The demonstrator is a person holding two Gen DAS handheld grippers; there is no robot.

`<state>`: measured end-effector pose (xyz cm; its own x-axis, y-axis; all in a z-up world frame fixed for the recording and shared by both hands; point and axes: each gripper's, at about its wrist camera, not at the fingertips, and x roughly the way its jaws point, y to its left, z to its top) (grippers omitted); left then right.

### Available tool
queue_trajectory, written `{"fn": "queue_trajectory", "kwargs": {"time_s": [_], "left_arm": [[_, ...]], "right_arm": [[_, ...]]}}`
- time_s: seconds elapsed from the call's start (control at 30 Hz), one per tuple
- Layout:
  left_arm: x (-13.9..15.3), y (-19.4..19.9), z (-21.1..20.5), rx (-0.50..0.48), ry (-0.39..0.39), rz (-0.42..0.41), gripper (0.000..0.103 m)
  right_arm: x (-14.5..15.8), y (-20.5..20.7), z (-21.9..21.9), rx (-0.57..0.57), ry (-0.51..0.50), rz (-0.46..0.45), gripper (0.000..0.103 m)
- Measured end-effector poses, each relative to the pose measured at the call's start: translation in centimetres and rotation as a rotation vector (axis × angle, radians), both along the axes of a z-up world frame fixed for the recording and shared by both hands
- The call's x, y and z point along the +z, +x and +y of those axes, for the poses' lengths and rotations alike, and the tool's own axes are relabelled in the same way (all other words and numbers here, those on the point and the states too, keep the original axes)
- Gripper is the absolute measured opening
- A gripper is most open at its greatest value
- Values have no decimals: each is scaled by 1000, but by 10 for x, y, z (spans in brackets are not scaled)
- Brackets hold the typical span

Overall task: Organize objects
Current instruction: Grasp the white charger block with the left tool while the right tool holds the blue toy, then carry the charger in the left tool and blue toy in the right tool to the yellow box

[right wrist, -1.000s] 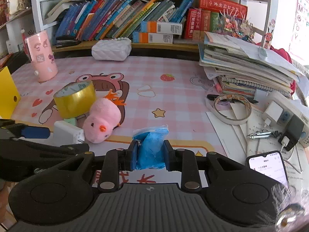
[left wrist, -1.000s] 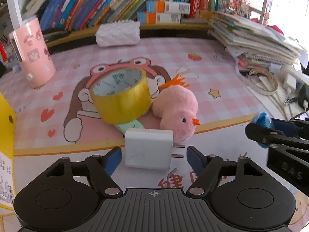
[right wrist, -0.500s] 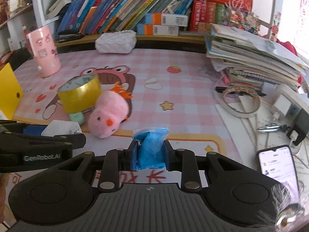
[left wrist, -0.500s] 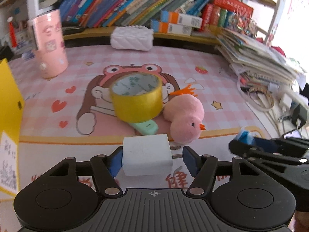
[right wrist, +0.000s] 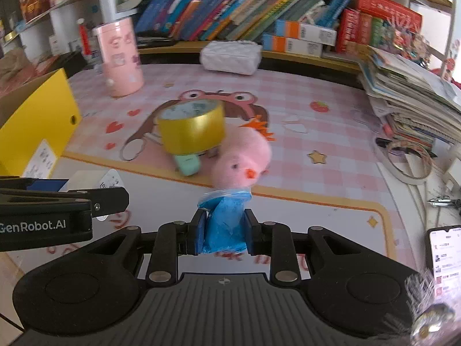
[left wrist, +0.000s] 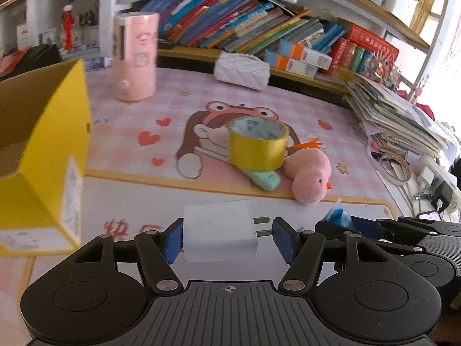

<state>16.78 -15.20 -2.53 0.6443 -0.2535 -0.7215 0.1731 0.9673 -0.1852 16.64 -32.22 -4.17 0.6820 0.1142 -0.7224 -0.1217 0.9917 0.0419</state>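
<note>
My left gripper (left wrist: 227, 239) is shut on a white charger plug (left wrist: 220, 230), its prongs pointing right, held above the desk. It shows at the left of the right wrist view (right wrist: 95, 184). My right gripper (right wrist: 224, 230) is shut on a blue packet (right wrist: 224, 222), which also shows in the left wrist view (left wrist: 338, 216). A yellow open box (left wrist: 43, 155) stands at the left, also in the right wrist view (right wrist: 37, 132). A gold tape roll (left wrist: 258, 144), a pink plush chick (left wrist: 311, 176) and a mint green object (left wrist: 265, 178) lie on the mat.
A pink cylinder (left wrist: 135, 57) and a white quilted pouch (left wrist: 242, 70) stand at the back before a row of books (left wrist: 245, 28). A paper stack (right wrist: 409, 98), a tape ring (right wrist: 409, 158), chargers and a phone (right wrist: 445, 256) are on the right.
Both grippers have moved left with their loads lifted; the yellow box has come into view at the left. The left gripper closed on the charger and raised it off the desk.
</note>
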Motion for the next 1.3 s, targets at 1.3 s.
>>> {"fn": "queue_trajectory", "kwargs": {"time_s": [1.3], "left_arm": [[20, -145, 195, 156, -35, -65, 64]], "right_arm": [[17, -126, 190, 165, -1, -35, 25]]}}
